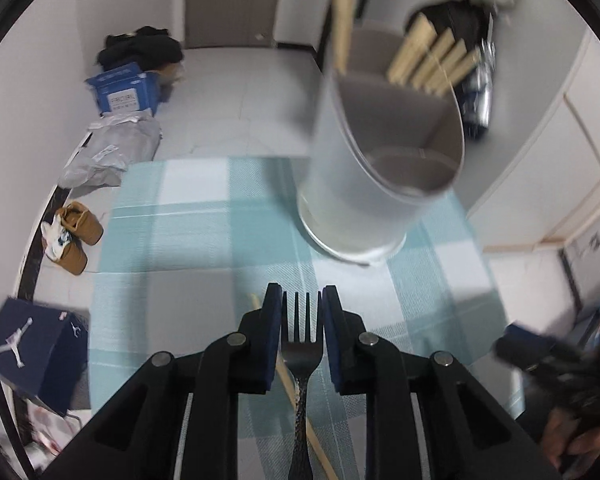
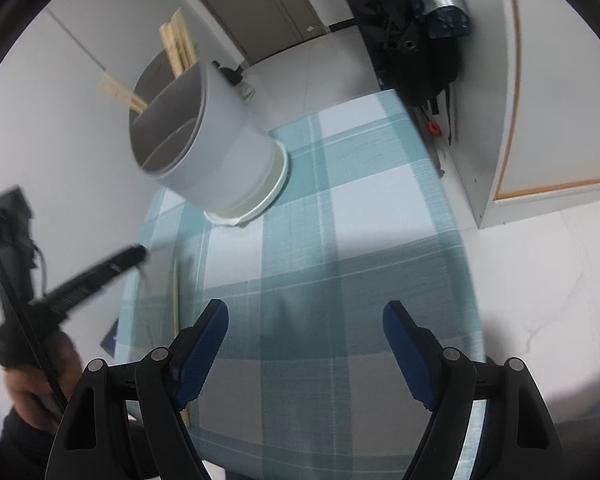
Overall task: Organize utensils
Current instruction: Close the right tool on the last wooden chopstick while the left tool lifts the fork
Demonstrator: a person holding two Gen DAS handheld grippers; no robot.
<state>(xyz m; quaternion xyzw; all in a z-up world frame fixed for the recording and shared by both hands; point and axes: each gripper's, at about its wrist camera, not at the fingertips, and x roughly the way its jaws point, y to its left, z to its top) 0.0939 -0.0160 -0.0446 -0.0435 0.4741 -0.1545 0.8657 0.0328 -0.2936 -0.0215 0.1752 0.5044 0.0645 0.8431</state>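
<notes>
My left gripper point(image 1: 301, 300) is shut on a dark metal fork point(image 1: 301, 344), tines pointing forward, above the checked tablecloth point(image 1: 204, 216). A white utensil holder point(image 1: 380, 168) with a grey divided inside stands ahead and to the right; wooden chopsticks point(image 1: 432, 60) stick out of its far compartments. A loose chopstick point(image 1: 300, 404) lies on the cloth under the gripper. My right gripper point(image 2: 305, 316) is open and empty over the cloth point(image 2: 340, 220). The holder point(image 2: 204, 148) is at its upper left, the left gripper point(image 2: 92, 276) at its left, blurred.
The small table drops off on all sides. On the floor to the left lie shoes point(image 1: 76, 236), blue boxes point(image 1: 124, 88) and a grey bag point(image 1: 112, 152). A dark backpack point(image 2: 416, 32) hangs by the white cabinet point(image 2: 540, 120) at the table's far right.
</notes>
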